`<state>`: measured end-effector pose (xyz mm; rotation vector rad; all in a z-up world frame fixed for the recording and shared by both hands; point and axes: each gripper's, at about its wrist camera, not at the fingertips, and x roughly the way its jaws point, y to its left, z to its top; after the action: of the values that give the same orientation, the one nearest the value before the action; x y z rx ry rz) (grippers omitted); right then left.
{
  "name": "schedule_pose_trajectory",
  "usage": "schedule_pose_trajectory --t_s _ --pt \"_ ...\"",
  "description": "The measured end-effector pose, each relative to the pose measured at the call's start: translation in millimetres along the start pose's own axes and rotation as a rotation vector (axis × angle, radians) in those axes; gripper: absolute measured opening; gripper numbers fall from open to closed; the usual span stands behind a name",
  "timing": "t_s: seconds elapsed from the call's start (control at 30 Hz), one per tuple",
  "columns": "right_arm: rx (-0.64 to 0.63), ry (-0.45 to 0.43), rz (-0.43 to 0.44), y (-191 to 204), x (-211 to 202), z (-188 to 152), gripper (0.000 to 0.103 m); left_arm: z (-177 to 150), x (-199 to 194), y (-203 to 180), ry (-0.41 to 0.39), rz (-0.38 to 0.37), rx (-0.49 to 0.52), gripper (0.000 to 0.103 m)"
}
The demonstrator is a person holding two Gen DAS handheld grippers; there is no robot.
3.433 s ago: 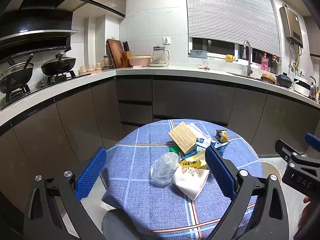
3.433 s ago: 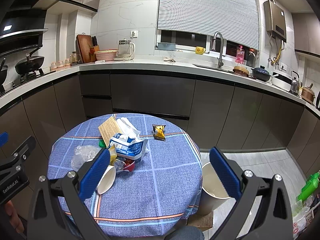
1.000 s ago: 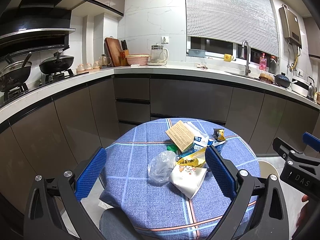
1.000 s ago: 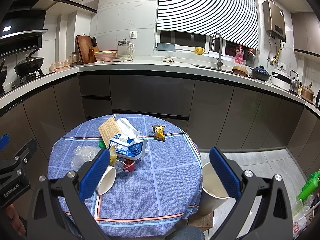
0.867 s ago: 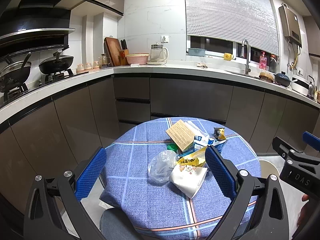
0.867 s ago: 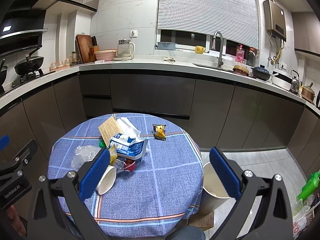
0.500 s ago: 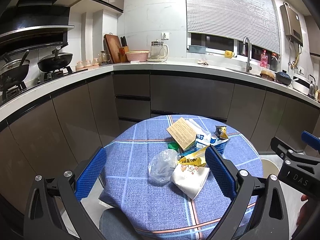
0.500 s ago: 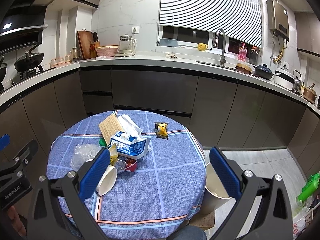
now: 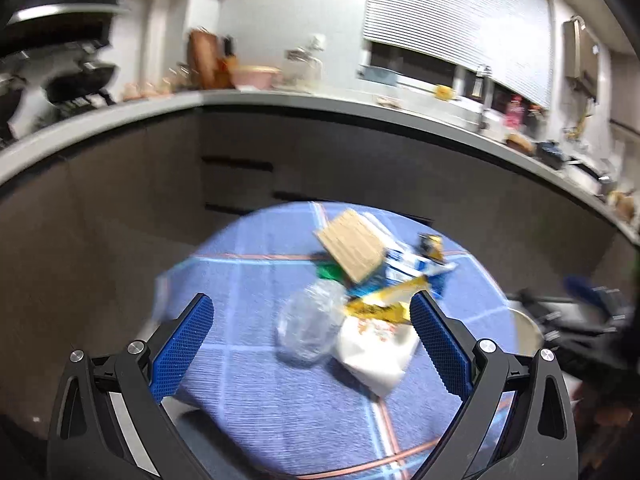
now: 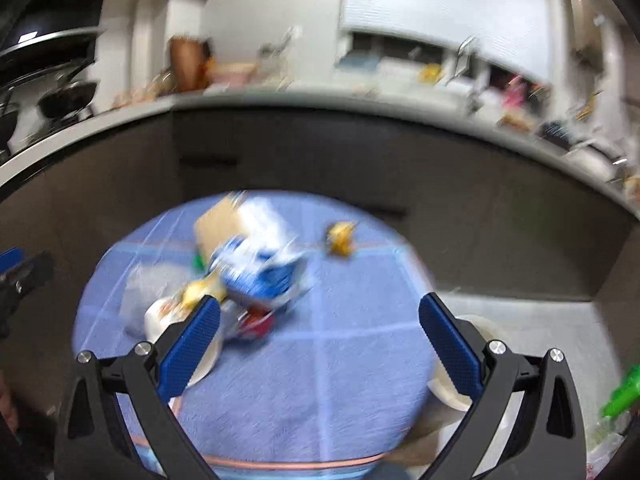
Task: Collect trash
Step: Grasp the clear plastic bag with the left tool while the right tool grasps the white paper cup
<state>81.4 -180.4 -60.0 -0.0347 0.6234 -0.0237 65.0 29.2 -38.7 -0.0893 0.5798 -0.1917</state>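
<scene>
A round table with a blue checked cloth (image 9: 248,280) (image 10: 340,360) holds a heap of trash: a brown card (image 9: 350,246), a blue-and-white carton (image 10: 260,276), a clear plastic bag (image 9: 310,326), a yellow wrapper (image 9: 380,308), a white paper cup (image 9: 376,356) and a small yellow packet (image 10: 340,238) lying apart. My left gripper (image 9: 310,340) is open and empty above the bag and cup. My right gripper (image 10: 320,332) is open and empty above the cloth, right of the heap. Both views are blurred.
A white bin (image 10: 464,384) stands on the floor right of the table, also in the left wrist view (image 9: 524,332). Dark cabinets (image 9: 360,168) under a grey counter curve round behind. A green bottle (image 10: 622,394) is at the far right.
Both grippers have moved forward and tipped down toward the table, so the trash heap looks larger and nearer. Both views have gone blurred. Both stay open and empty.
</scene>
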Motion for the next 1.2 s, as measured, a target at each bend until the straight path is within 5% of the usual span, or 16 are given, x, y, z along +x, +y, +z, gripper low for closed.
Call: schedule_pose_trajectory --t_s 0.13,0.27,0.57,0.7,0.77,0.83,0.97,1.2 --pt "-0.023 0.109 0.146 19 31 -14 0.1 -7 18 9 0.074 -0.081 0.008 0.094" --pt "-0.026 0.205 0.301 45 55 -27 0.091 -12 35 19 0.104 -0.049 0.036 0.09" --pt "-0.006 0.307 0.401 75 91 -39 0.071 -6 98 41 0.216 -0.146 -0.029 0.082" --pt "0.013 0.33 0.433 79 100 -42 0.056 -8 133 36 0.272 -0.178 -0.018 0.068" --pt "0.014 0.33 0.442 80 103 -43 0.04 -8 146 35 0.3 -0.199 -0.038 0.062" --pt "0.026 0.335 0.472 78 106 -43 0.009 -9 158 37 0.322 -0.214 -0.068 0.054" --pt "-0.01 0.313 0.476 81 95 -41 0.005 -10 167 41 0.352 -0.245 -0.108 0.007" --pt "-0.011 0.247 0.474 67 61 -34 0.005 -1 122 36 0.289 -0.224 -0.078 0.003"
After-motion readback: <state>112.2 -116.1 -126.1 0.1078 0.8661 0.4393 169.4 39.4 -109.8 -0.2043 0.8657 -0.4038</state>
